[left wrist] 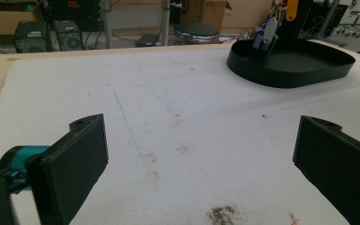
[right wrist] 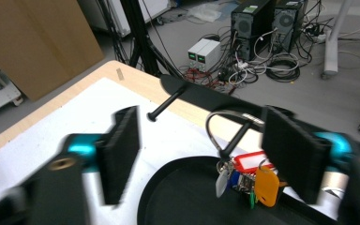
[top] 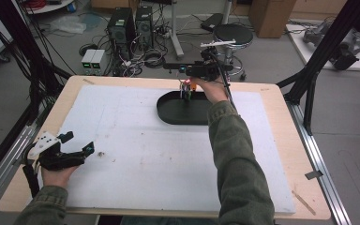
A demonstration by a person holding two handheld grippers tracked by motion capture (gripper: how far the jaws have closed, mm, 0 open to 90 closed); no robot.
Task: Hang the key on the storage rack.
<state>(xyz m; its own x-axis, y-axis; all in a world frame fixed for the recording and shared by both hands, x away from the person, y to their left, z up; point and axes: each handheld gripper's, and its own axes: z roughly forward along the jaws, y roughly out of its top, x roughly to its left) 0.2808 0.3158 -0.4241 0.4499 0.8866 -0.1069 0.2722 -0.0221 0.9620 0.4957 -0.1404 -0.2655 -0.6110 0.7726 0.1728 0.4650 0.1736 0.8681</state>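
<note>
Metal key bunch (right wrist: 248, 180), light and loose, hangs at black tray's (right wrist: 178, 197) far edge; grip its ring; both grippers' jaws apart.

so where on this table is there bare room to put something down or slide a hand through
The white mat lies bare between the left gripper and the black tray, and along the near edge between the two sleeves. It is crowded at the tray's far end, where the right gripper, jaws apart, hangs over the key bunch.
</note>
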